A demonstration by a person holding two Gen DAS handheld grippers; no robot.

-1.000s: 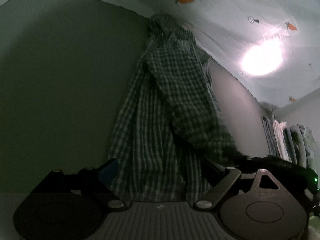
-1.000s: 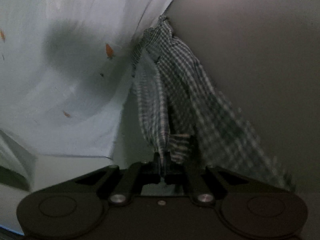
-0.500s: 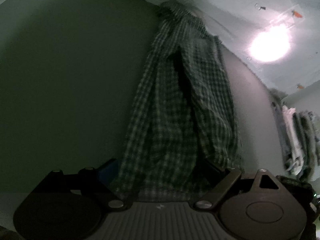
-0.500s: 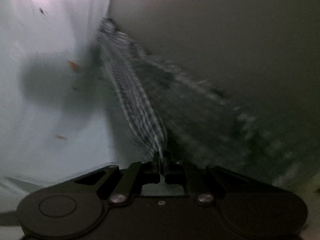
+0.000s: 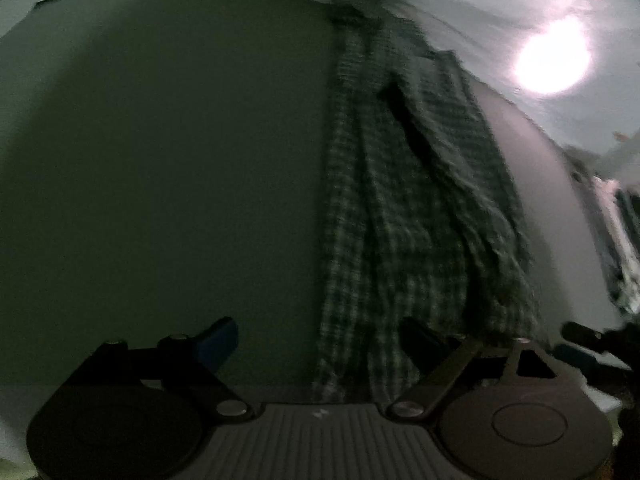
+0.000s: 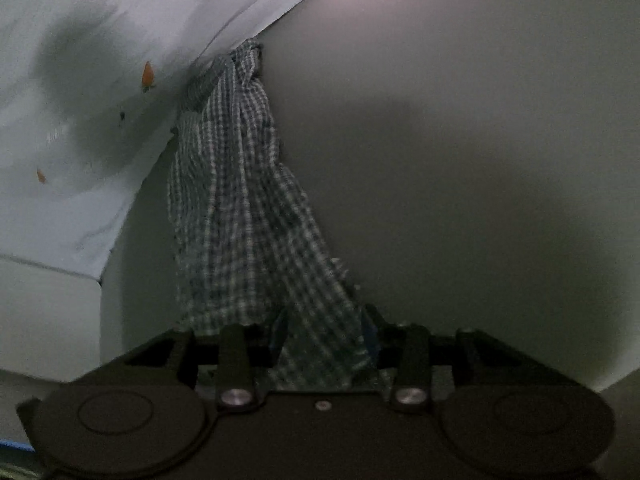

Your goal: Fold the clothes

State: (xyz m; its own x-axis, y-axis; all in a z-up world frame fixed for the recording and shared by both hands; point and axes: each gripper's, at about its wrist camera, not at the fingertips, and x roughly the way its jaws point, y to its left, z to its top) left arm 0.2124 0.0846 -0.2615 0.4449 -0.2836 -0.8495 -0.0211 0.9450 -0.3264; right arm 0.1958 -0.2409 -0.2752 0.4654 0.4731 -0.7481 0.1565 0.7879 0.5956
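Right wrist view: checked cloth [image 6: 240,208] stretches lengthwise straight ahead between the right gripper's [image 6: 324,340] opening fingers; left gripper [image 5: 320,344] closing, unclamped.

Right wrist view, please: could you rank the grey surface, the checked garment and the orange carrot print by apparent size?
1. Grey surface, the largest.
2. Checked garment, though part hides behind the tool.
3. Orange carrot print, tiny on the white sheet.

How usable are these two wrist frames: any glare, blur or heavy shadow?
Left wrist view: dim, a blown-out glare spot upper right, the checked garment softly blurred, fisheye bending at the edges. Right wrist view: also dim, a broad dark shadow on the carrot-print sheet, check pattern fairly readable, grey surface evenly lit.
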